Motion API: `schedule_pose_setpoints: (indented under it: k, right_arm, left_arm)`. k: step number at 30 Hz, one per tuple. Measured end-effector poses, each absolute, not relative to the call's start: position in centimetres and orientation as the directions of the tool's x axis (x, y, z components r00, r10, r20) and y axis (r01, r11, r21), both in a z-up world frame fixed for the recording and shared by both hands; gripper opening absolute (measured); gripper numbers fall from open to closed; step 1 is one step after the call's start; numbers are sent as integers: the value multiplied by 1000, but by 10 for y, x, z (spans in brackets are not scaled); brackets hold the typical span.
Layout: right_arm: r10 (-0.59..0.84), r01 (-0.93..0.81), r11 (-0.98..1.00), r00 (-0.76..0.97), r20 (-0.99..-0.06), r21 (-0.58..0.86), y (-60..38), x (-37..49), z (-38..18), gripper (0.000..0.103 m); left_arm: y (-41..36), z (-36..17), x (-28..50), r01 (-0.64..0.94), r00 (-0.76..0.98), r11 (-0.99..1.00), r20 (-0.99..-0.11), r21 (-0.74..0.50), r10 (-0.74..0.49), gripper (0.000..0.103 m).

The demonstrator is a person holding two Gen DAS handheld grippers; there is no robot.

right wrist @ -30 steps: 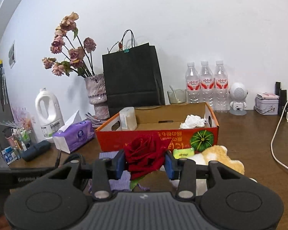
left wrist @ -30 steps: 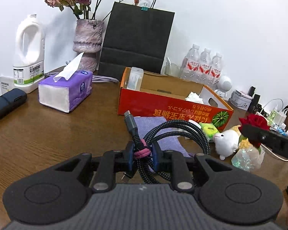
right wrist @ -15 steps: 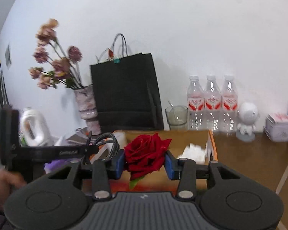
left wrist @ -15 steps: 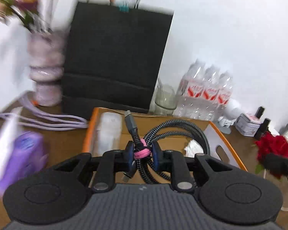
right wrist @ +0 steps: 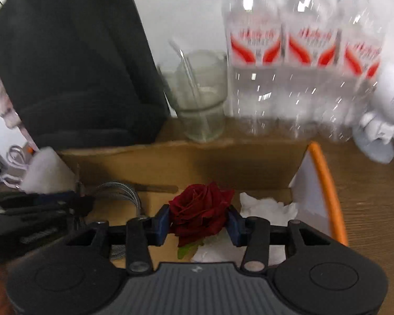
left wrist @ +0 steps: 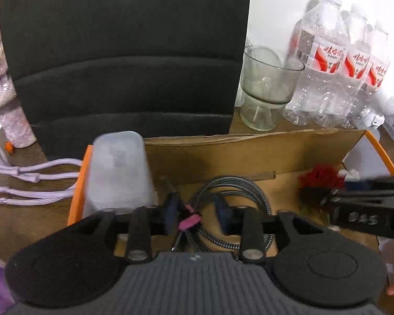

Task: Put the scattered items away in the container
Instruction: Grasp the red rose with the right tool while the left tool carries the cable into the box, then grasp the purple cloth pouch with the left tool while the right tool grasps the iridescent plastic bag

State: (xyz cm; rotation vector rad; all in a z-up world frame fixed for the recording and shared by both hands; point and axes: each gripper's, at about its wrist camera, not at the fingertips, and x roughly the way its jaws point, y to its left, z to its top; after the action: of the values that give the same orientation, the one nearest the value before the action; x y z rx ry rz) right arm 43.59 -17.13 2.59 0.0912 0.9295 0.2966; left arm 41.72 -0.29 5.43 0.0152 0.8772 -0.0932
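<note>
The orange cardboard box (left wrist: 249, 152) lies right below both grippers. My left gripper (left wrist: 197, 214) is open over the box; its blue pads stand apart on either side of the coiled braided cable (left wrist: 239, 197) with a pink tie, which hangs or lies between them. My right gripper (right wrist: 199, 221) is shut on a red rose (right wrist: 199, 210) and holds it over the box, above crumpled white tissue (right wrist: 268, 207). The right gripper also shows in the left wrist view (left wrist: 312, 181), at the box's right end. A translucent white case (left wrist: 118, 168) stands in the box's left end.
A black paper bag (left wrist: 123, 52) stands just behind the box. A glass cup (left wrist: 265, 89) and three water bottles (left wrist: 336, 71) stand behind it to the right, with a white toy robot (right wrist: 380, 110) further right. Lilac cables (left wrist: 26, 181) lie left of the box.
Both grippers moved forward and down over the box. The left gripper's pads, shut on the cable before, have spread apart. The right gripper still holds the rose.
</note>
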Motion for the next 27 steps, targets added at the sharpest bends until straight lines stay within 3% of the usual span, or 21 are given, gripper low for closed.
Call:
schedule_pose_setpoints:
  k: [1,3,5,8,14,18,21,27]
  right_arm:
    - [298,-195,954,544,-784,228,-174,440,23,47]
    - [300,-179,954,559,-773,240,-177,440,26,71]
    - [309,-173,951,565,-765,257,-180,437,28,80]
    - [312,-160,950,567,-762,270,-184,428,27,80]
    - [345,-208,939,587,-732,275,-178,404,44,85]
    - [305,-256,950,630,-714,179,-173,379,76,85]
    - [312,-258,948,653,-690,186,-181,348,99,86]
    - [287,-271,955,757,-587,118,-201,242,123,88]
  left_arm:
    - [-1,54,419,93,626,995,-775,-43,-92,54]
    - [5,57,420,92,629,992,-767,-85,-124,54]
    - [7,66,412,113,662,988,-734,-102,-151,60]
    - [16,86,387,152,712,981,-675,-120,-192,74]
    - [48,109,319,103,793,984,-586,-143,-168,79]
    - [54,110,290,90,800,988,-582,-124,-146,79]
    - [44,109,272,88,790,991,-598,-104,-133,79]
    - [40,107,163,221,838,970,-490,-98,-240,89]
